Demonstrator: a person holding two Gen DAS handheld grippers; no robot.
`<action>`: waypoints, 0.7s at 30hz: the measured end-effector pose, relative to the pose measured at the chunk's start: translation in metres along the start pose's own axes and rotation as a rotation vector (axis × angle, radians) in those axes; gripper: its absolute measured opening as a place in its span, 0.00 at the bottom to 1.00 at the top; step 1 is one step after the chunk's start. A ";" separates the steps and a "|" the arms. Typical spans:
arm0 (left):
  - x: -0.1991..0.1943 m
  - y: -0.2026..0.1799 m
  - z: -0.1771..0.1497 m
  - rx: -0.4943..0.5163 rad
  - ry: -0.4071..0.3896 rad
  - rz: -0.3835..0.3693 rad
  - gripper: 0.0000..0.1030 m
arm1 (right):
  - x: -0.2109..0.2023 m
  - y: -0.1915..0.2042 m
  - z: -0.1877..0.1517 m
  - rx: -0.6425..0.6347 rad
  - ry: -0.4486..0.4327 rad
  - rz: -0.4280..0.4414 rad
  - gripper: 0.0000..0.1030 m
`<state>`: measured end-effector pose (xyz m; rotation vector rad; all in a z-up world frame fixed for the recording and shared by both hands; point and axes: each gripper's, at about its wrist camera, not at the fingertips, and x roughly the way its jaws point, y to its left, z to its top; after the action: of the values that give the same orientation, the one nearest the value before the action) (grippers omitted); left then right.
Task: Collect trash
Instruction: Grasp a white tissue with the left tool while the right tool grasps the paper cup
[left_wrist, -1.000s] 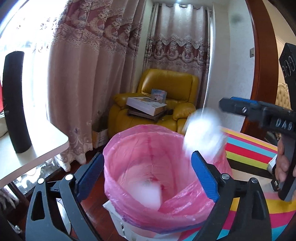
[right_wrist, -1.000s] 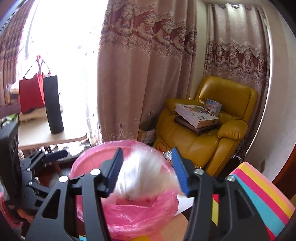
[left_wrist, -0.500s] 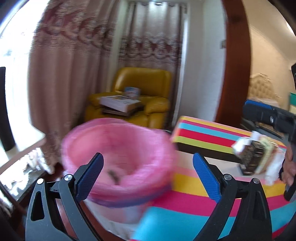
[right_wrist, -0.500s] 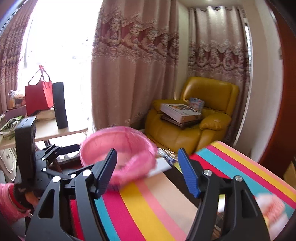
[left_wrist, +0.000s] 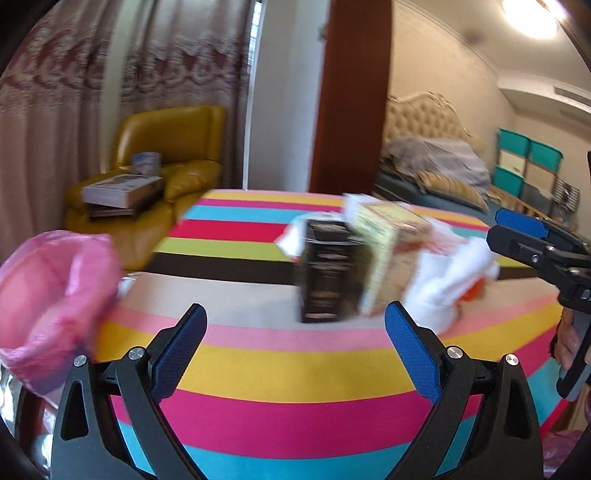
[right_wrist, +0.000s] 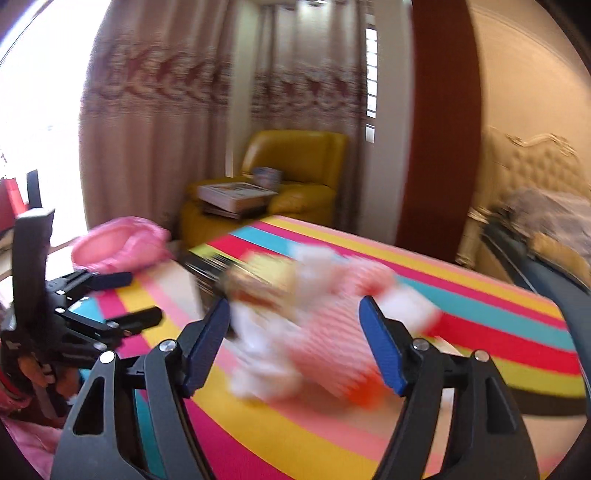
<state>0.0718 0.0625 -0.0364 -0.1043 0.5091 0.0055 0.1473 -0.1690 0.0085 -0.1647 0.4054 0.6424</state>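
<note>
Both hand-held grippers swung from the pink-lined bin (left_wrist: 55, 306) to the table's (left_wrist: 295, 373) trash pile (right_wrist: 314, 332); right hand-held gripper (right_wrist: 295, 343) opening, left hand-held gripper (left_wrist: 295, 350) spread empty; straddle one piece squarely.

Blurred trash (right_wrist: 295, 325) on striped table (right_wrist: 480, 332)

Curtains (left_wrist: 74, 85): beige with dark red pattern, bright window behind.
Armchair (left_wrist: 173, 147): yellow leather, books on the seat.
Door frame (left_wrist: 351, 92): dark red-brown wood.
Bed (left_wrist: 436, 162): cream padded headboard.
Ceiling lamp (left_wrist: 532, 14): on.
</note>
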 end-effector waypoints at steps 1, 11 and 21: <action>0.002 -0.007 0.000 0.007 0.005 -0.016 0.88 | -0.003 -0.013 -0.007 0.021 0.013 -0.029 0.68; 0.052 -0.080 0.006 0.116 0.128 -0.122 0.88 | -0.006 -0.097 -0.049 0.214 0.112 -0.193 0.68; 0.102 -0.105 0.017 0.129 0.267 -0.120 0.50 | 0.027 -0.123 -0.050 0.252 0.224 -0.182 0.68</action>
<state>0.1723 -0.0424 -0.0610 -0.0087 0.7672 -0.1599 0.2269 -0.2649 -0.0451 -0.0319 0.6755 0.3899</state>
